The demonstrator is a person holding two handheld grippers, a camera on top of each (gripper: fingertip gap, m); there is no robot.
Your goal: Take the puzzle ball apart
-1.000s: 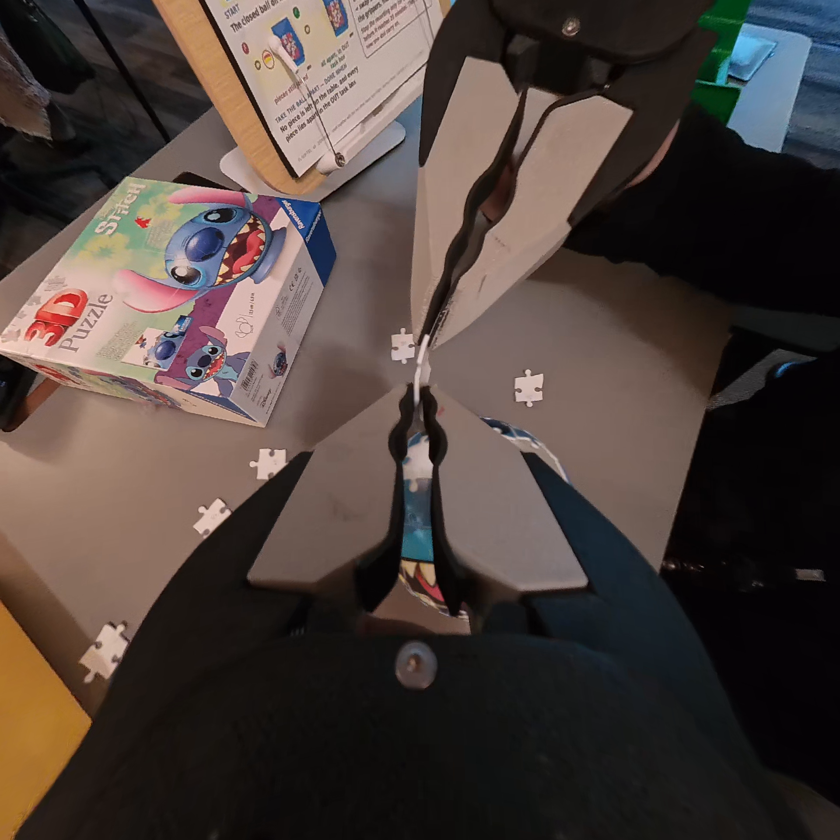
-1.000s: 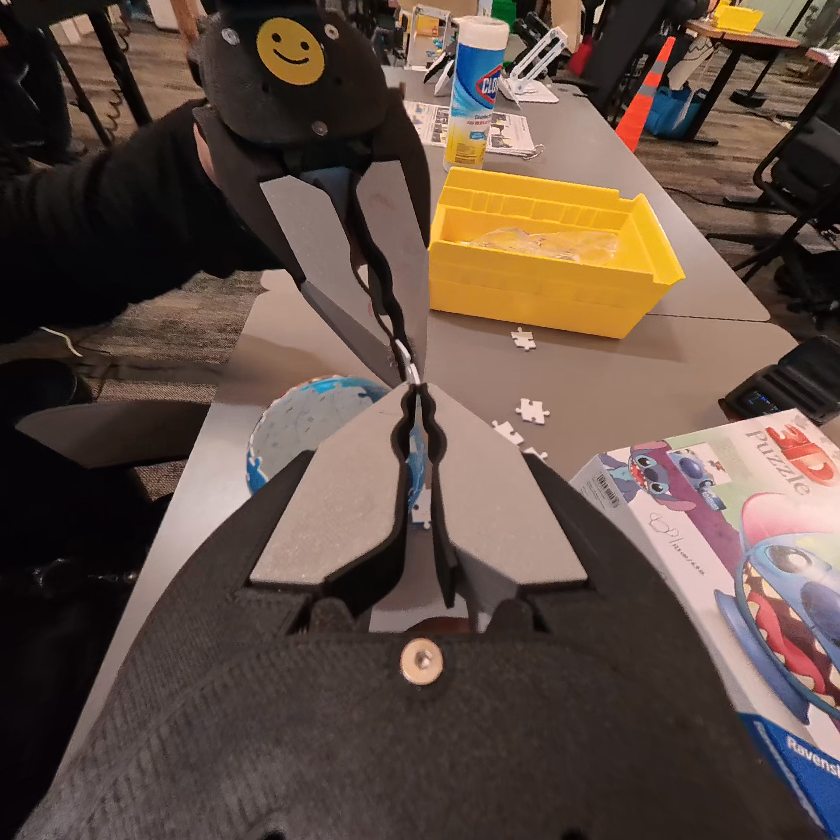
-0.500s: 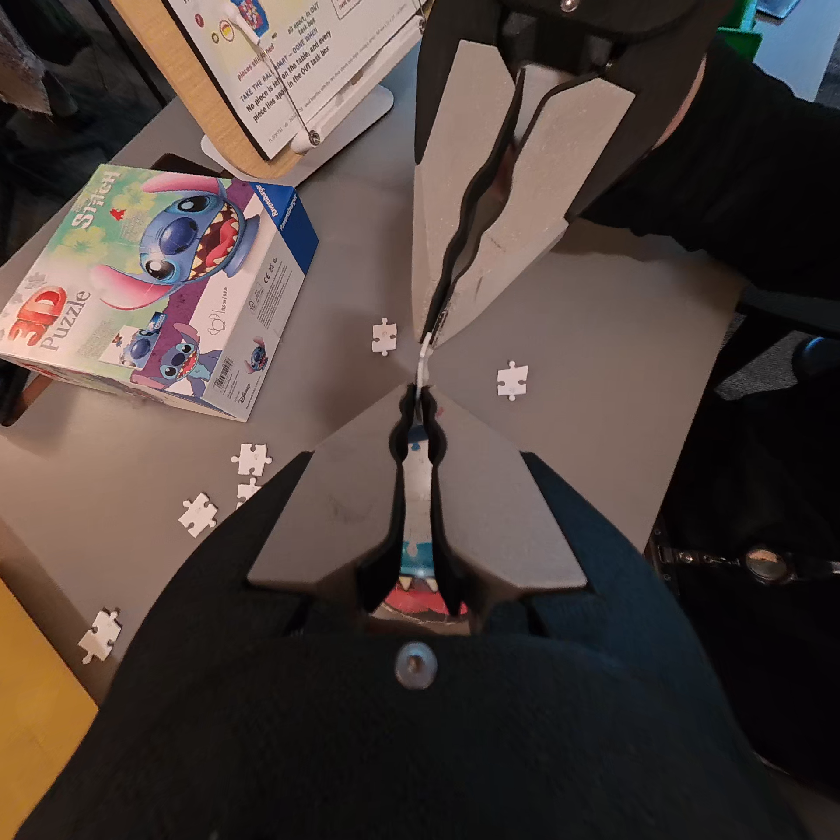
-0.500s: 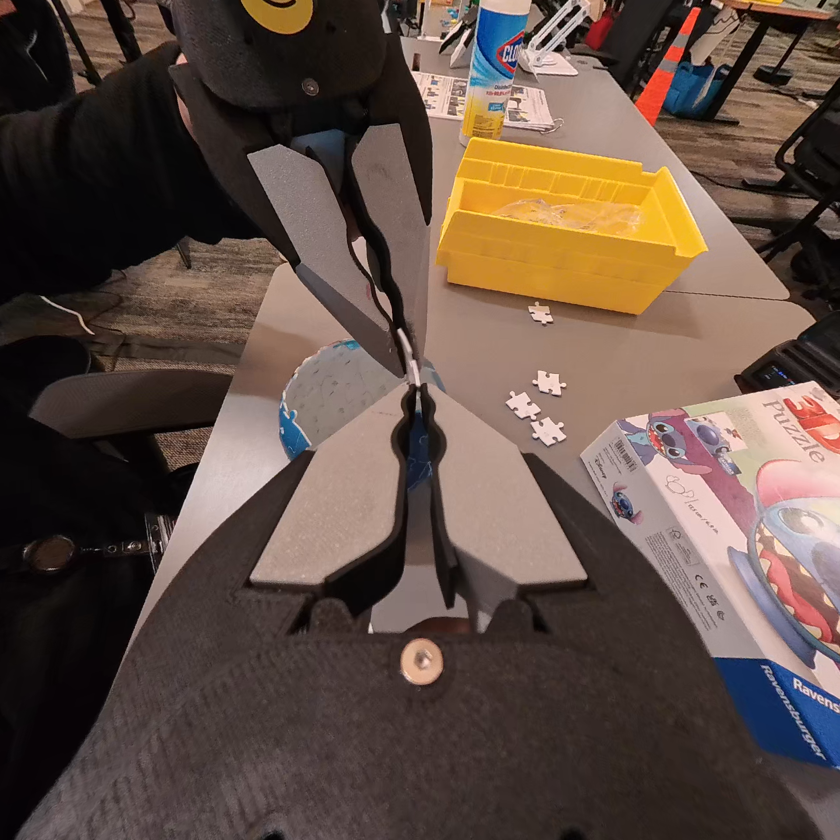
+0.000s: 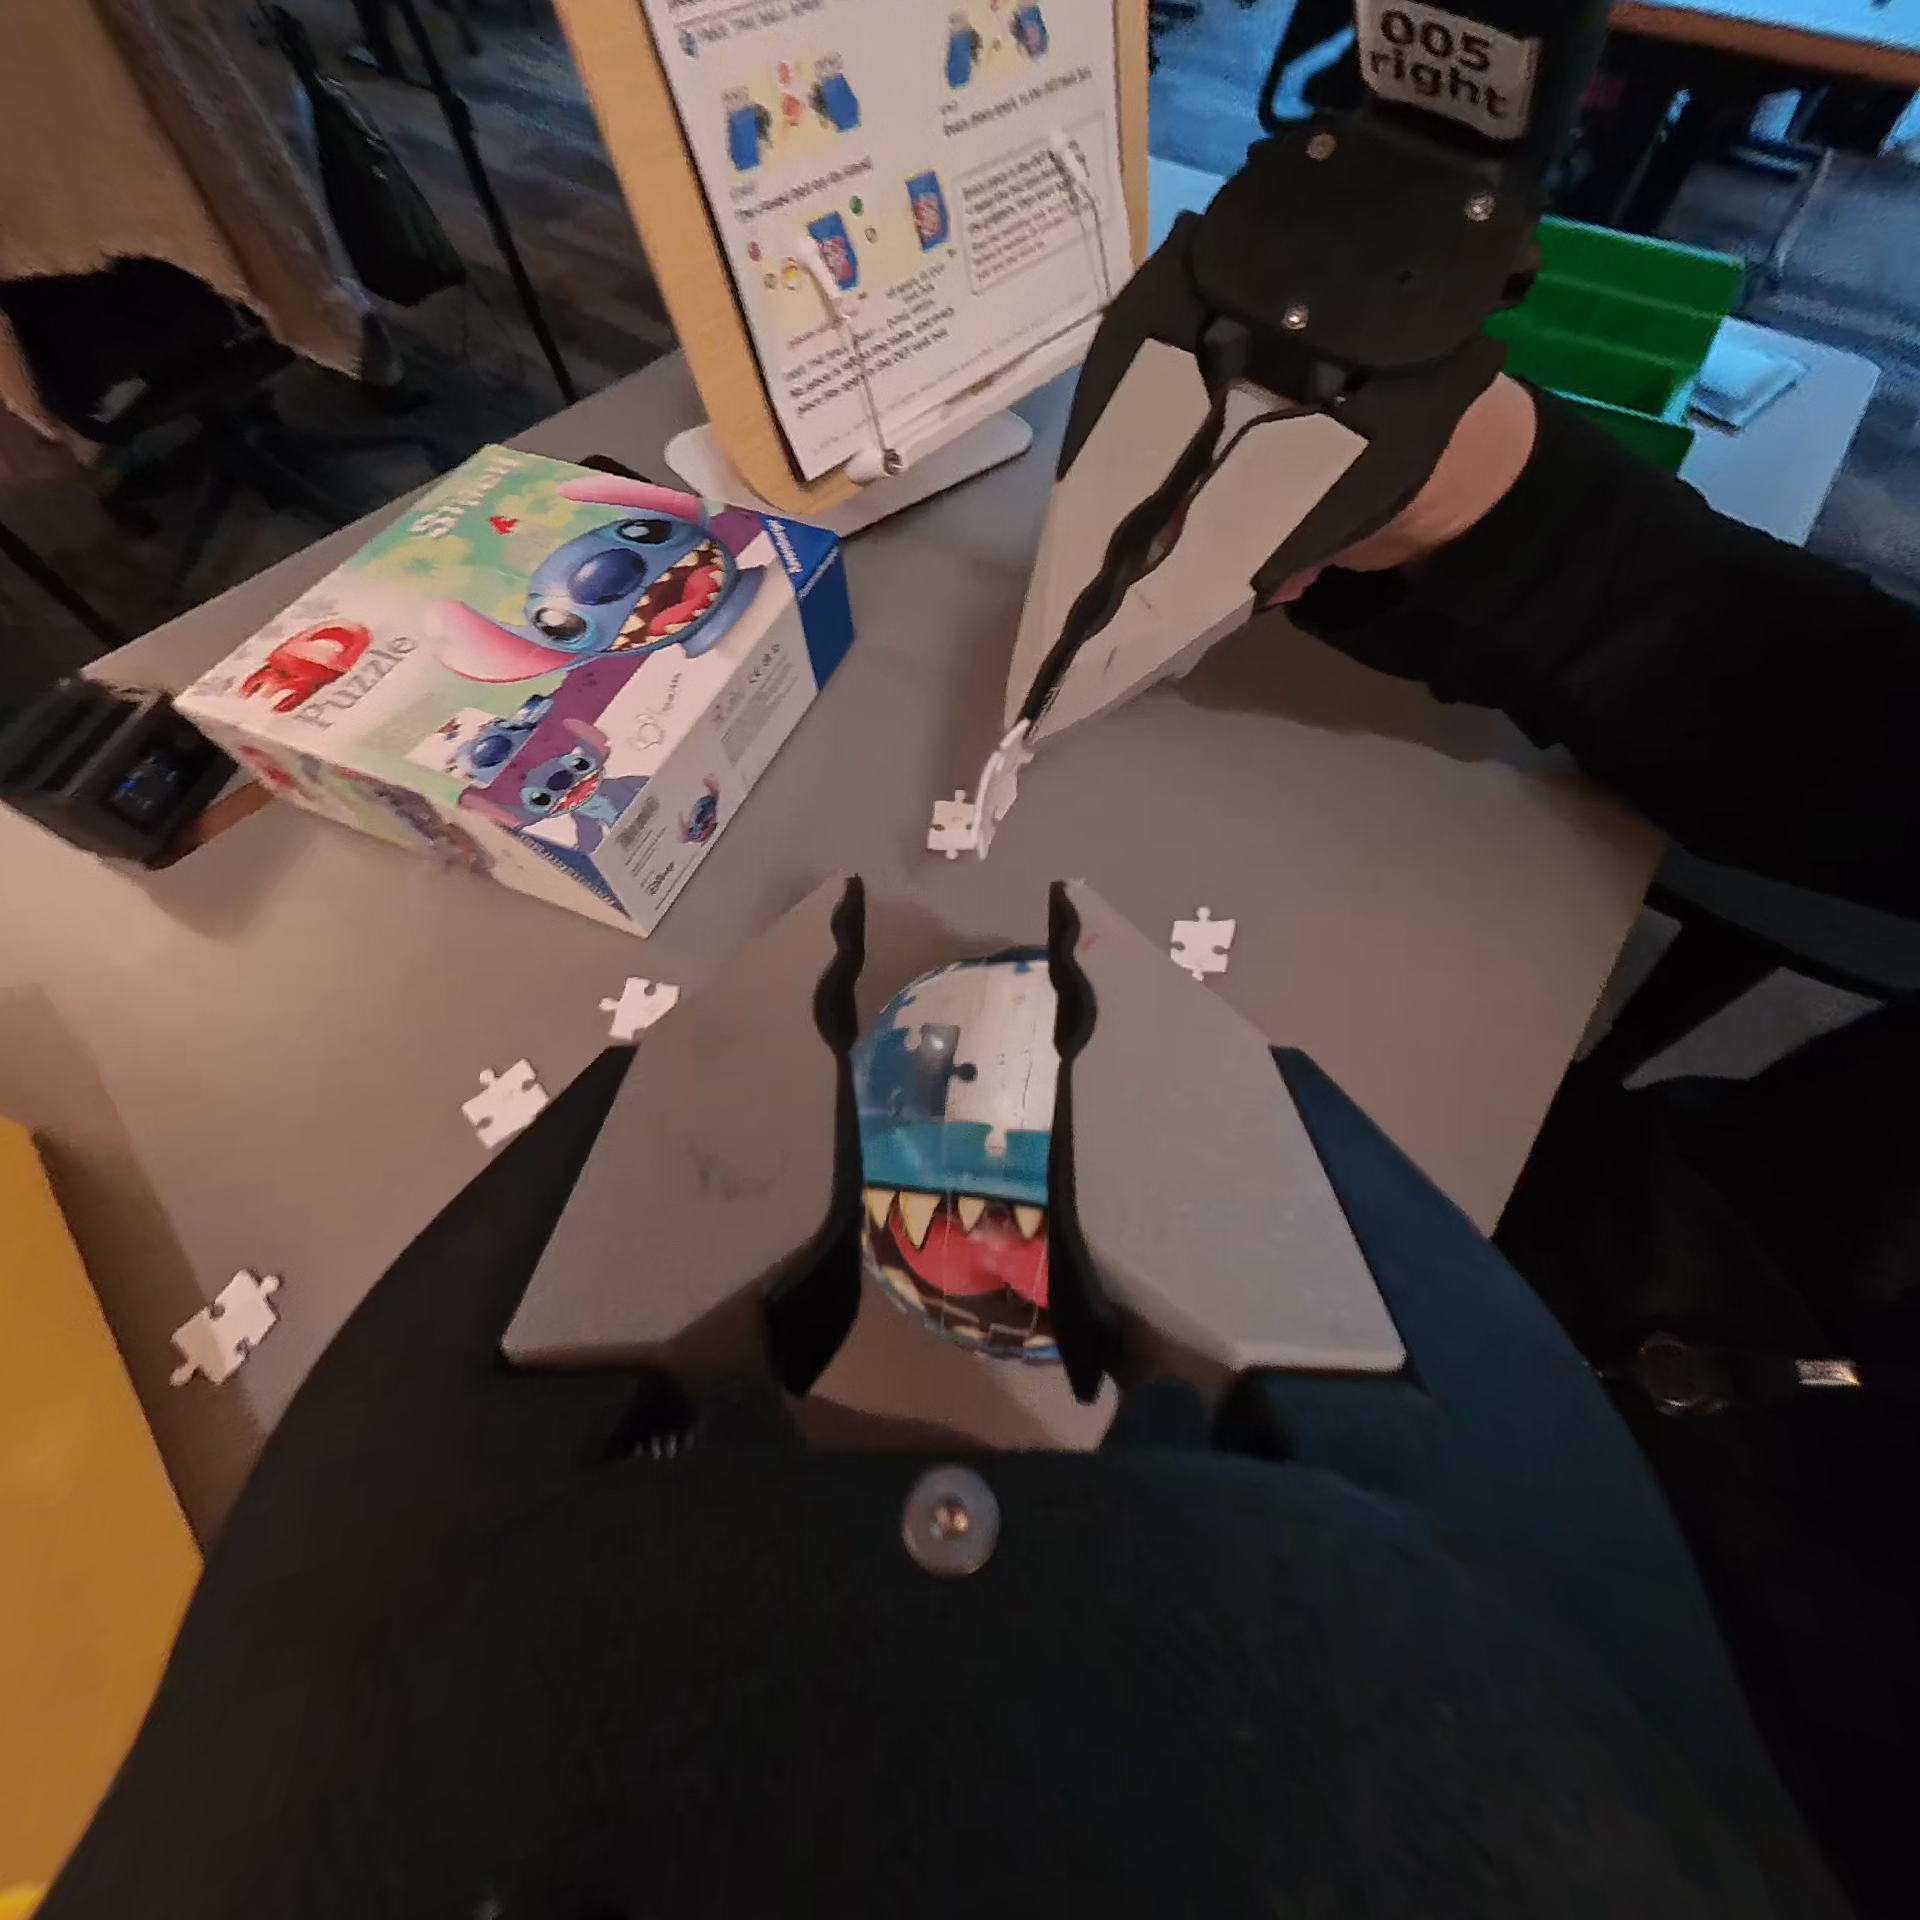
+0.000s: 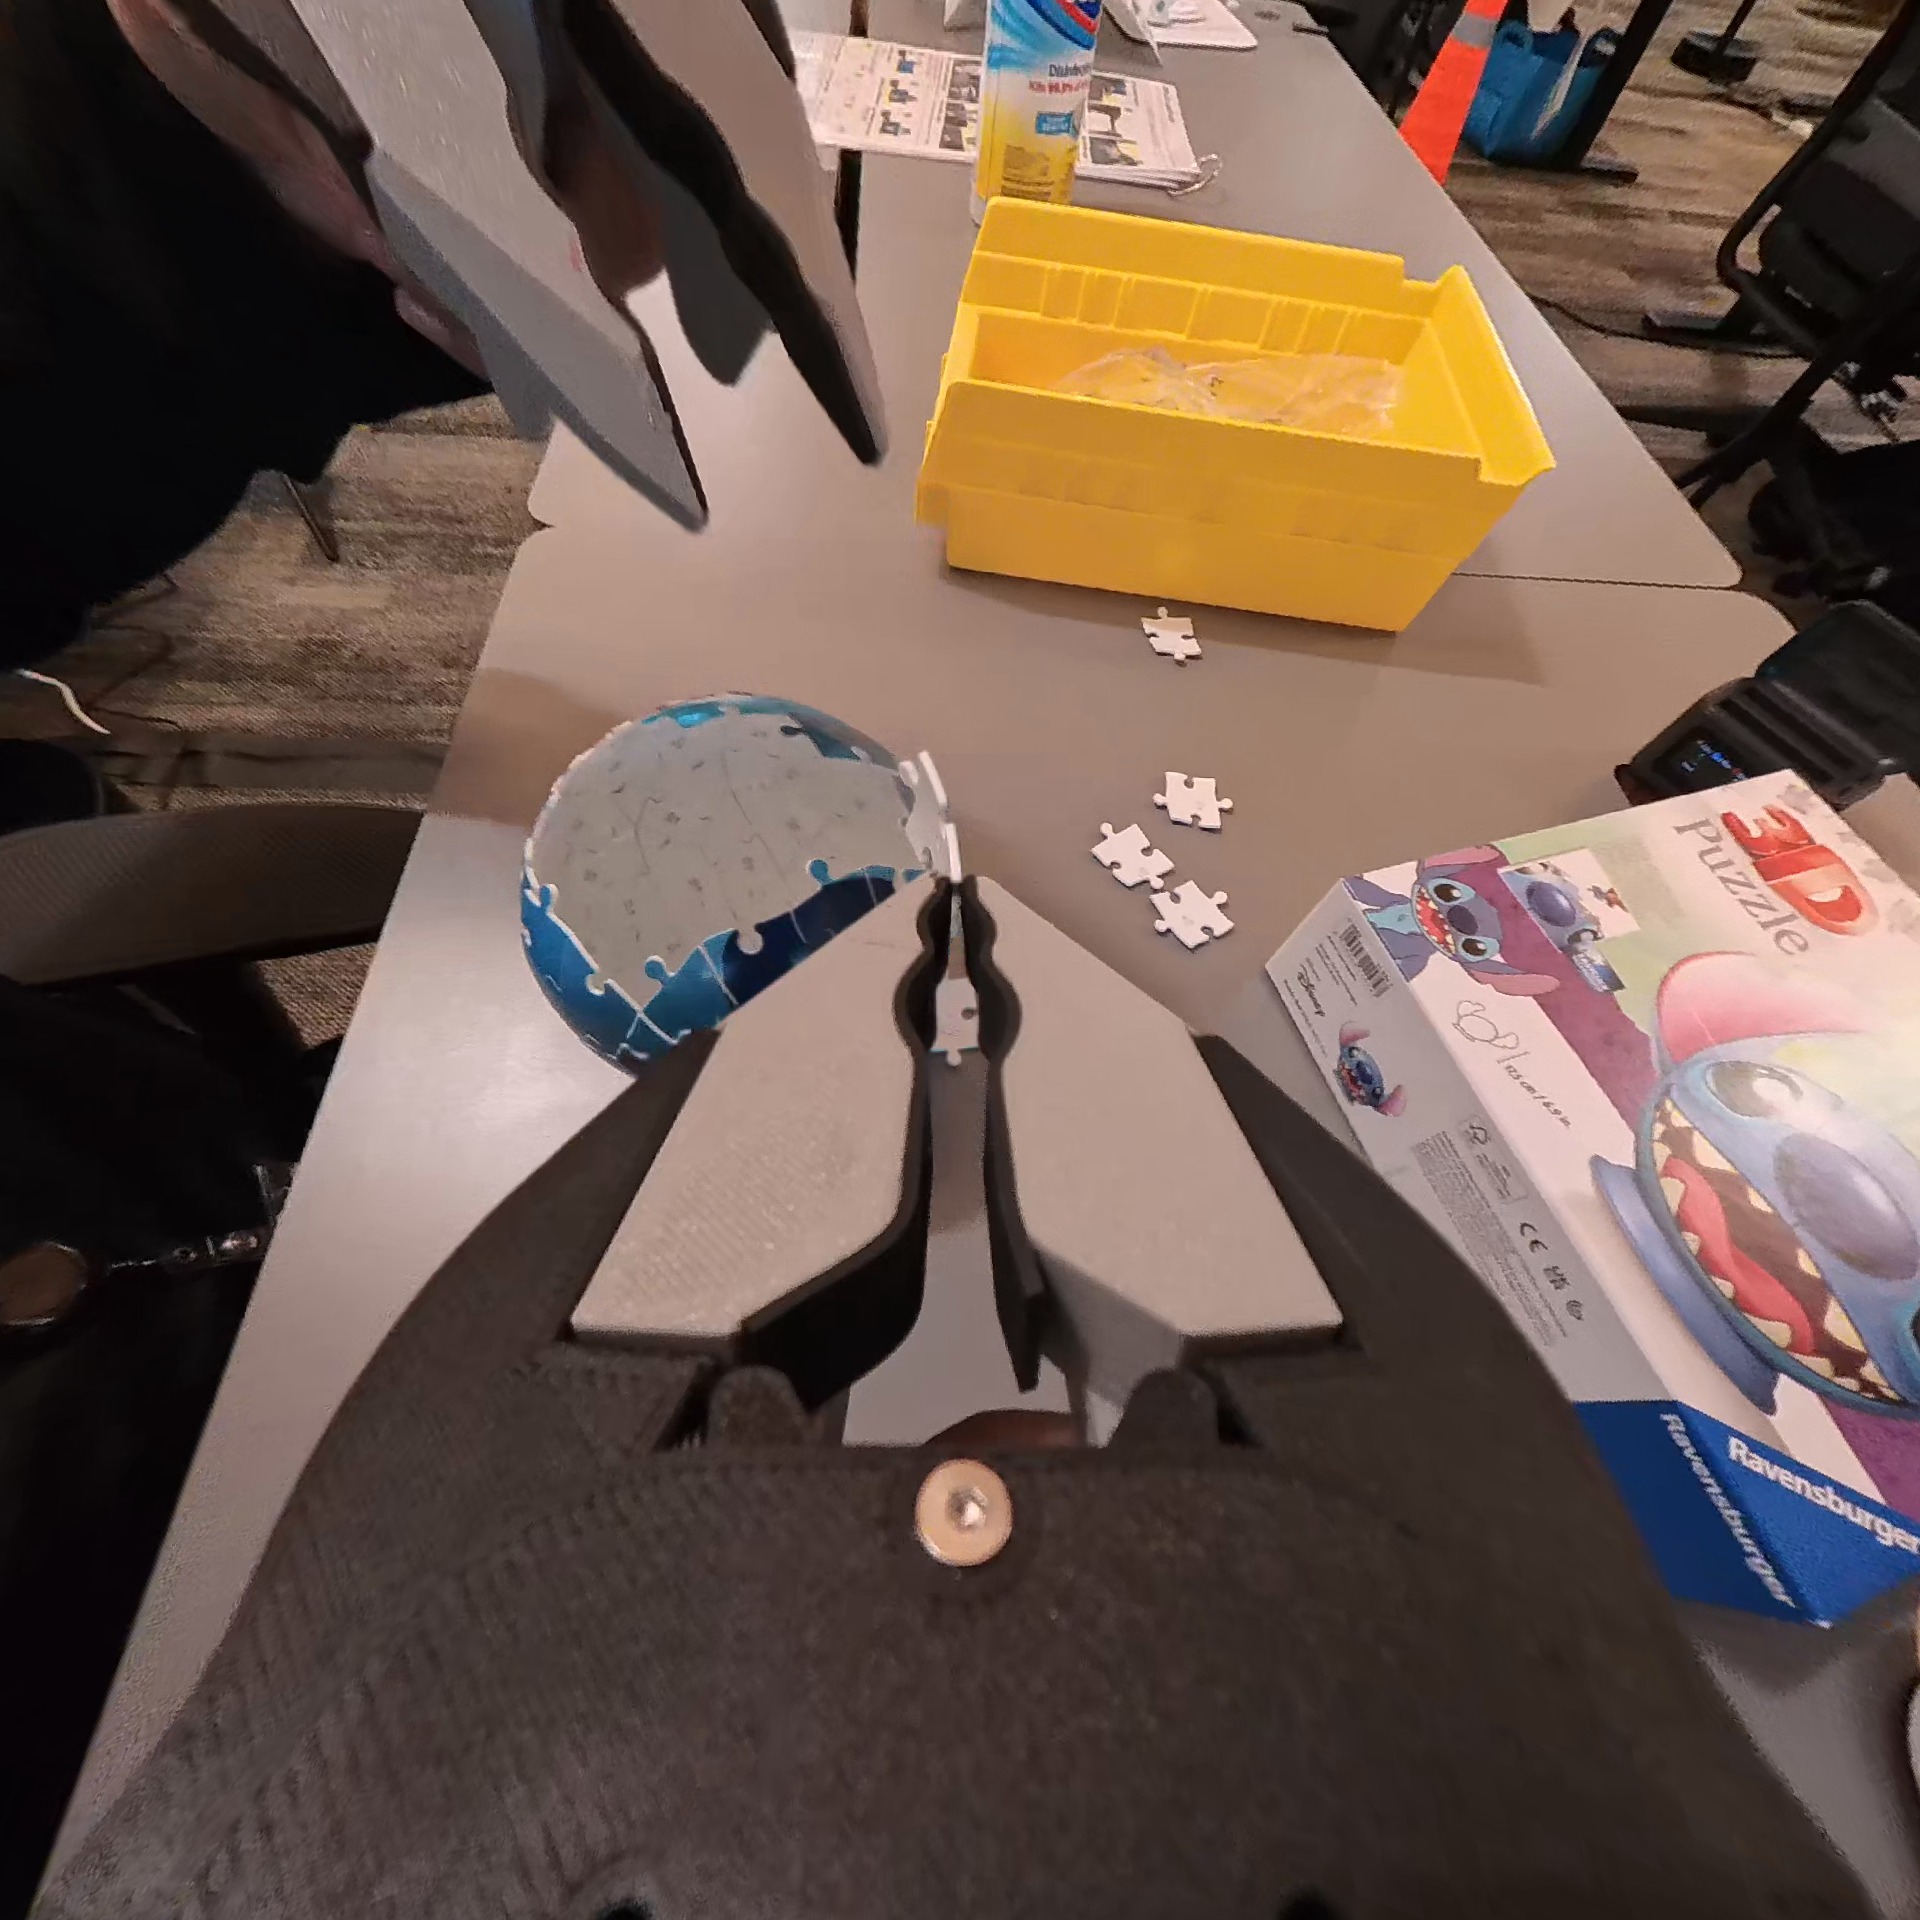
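Left gripper (image 5: 951,904) spread wide, holding nothing, right above the puzzle ball (image 5: 961,1143) on the bench (image 5: 1351,831). Right gripper (image 6: 954,896) pressed together, pinching a white piece (image 6: 956,1013) just beside the ball's open rim. Ball sits between the left fingers (image 5: 727,1122), much nearer that gripper. Loose pieces (image 6: 1164,862) lie near the puzzle box (image 6: 1610,1091). Probably next: drop the piece, grab another.

Ball (image 6: 717,873) is blue outside with a toothy red mouth, pale grey inside. Loose pieces (image 6: 1164,862) are white, bin (image 6: 1195,520) bright yellow, table (image 6: 1039,644) grey, box (image 5: 520,675) pastel green with a blue cartoon face.
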